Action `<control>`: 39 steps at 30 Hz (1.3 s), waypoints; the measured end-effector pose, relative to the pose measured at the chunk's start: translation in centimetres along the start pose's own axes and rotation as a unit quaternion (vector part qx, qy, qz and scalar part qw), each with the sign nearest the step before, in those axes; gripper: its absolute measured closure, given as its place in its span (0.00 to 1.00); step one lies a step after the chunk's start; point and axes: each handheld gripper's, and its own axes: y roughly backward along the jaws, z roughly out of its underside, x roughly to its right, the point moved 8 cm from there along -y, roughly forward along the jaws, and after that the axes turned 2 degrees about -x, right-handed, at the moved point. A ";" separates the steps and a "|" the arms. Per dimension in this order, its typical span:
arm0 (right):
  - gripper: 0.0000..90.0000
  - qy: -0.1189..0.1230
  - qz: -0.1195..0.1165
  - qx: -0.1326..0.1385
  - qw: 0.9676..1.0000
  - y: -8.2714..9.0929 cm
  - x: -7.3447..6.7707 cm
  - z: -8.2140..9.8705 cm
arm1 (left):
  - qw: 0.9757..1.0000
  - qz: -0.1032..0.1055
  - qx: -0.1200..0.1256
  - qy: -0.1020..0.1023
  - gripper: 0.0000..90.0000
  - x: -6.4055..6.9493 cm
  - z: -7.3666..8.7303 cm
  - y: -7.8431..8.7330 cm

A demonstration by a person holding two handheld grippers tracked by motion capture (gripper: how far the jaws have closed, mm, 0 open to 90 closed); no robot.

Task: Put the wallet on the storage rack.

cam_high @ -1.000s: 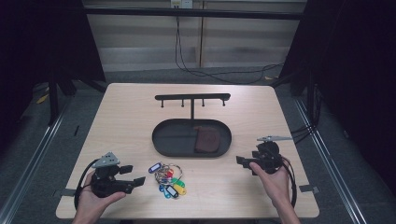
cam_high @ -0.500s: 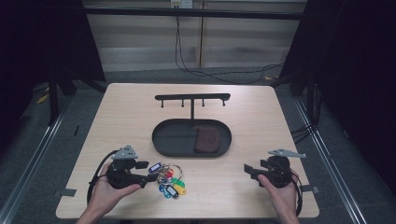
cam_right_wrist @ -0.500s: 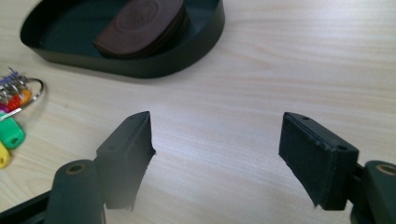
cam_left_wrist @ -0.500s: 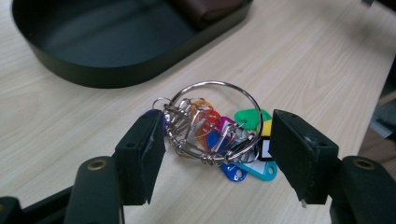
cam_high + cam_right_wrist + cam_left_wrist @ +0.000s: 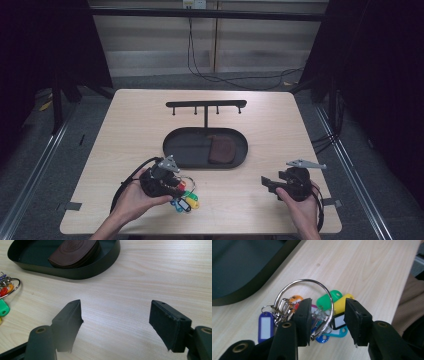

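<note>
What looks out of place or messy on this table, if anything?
Nothing looks damaged or spilled. The one loose item is the bunch of key tags, lying on the bare table in front of the tray, not hung on the hook rack. The left gripper has just been closing around its ring.

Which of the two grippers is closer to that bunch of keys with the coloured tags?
Left. The left gripper has its jaws around the key ring, just closing. The right gripper sits apart, across the table.
</note>
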 end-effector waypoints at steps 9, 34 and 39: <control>0.32 -0.002 0.002 0.004 1.000 0.0 0.1 -0.1 | 0.995 0.023 -0.097 -0.010 0.84 0.6 -0.4 -1.6; 0.33 -0.009 0.011 0.018 1.000 0.3 0.6 -0.3 | 0.981 0.009 -0.195 -0.002 0.95 0.8 -1.3 -4.7; 0.33 -0.016 0.001 0.018 1.000 0.2 0.7 -0.3 | 0.979 0.026 -0.203 0.006 0.95 0.7 -1.3 -4.8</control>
